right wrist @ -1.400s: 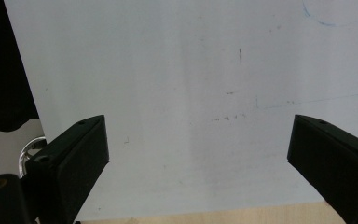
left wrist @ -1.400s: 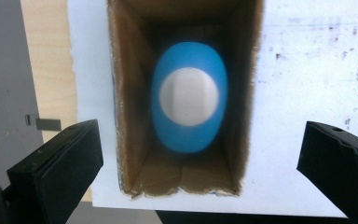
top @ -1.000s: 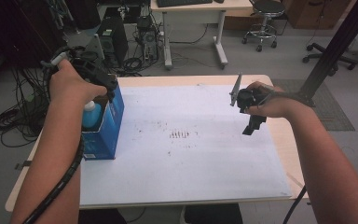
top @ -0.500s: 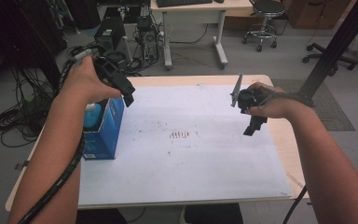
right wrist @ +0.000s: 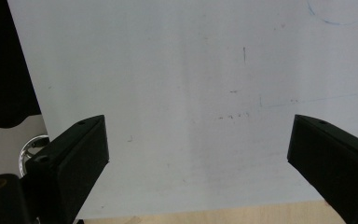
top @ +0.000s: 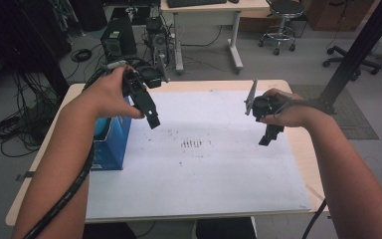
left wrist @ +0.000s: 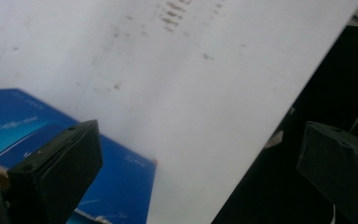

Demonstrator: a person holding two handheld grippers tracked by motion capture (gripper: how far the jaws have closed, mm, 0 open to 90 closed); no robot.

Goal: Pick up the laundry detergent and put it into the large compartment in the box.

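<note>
Blue box (top: 110,142) standing at centre left of the high view, on the left edge of the white sheet (top: 204,174) that covers the wooden table (top: 298,154); part of it hidden behind the person's left forearm. Left gripper (top: 152,118) held in the air just right of the box's top, upper left of centre, jaws pointing down and to the right toward the sheet, its cable (top: 64,199) trailing down along the forearm to the bottom left. In the left gripper view its jaws stand wide apart at lower left and lower right, nothing between them; the blue box (left wrist: 121,186) lies at lower left behind the near jaw, white sheet (left wrist: 191,93) across the middle, dark floor beyond the sheet's edge at right. Right gripper (top: 269,139) held at right of centre in the high view, above the right part of the sheet, well apart from the box, jaws pointing down. In the right gripper view its jaws are also spread wide and empty, bare white sheet (right wrist: 191,93) with faint pen marks between them, a strip of table edge (right wrist: 214,215) along the bottom. Cluster of small dark marks (top: 195,144) at mid-sheet, between the two grippers.
</note>
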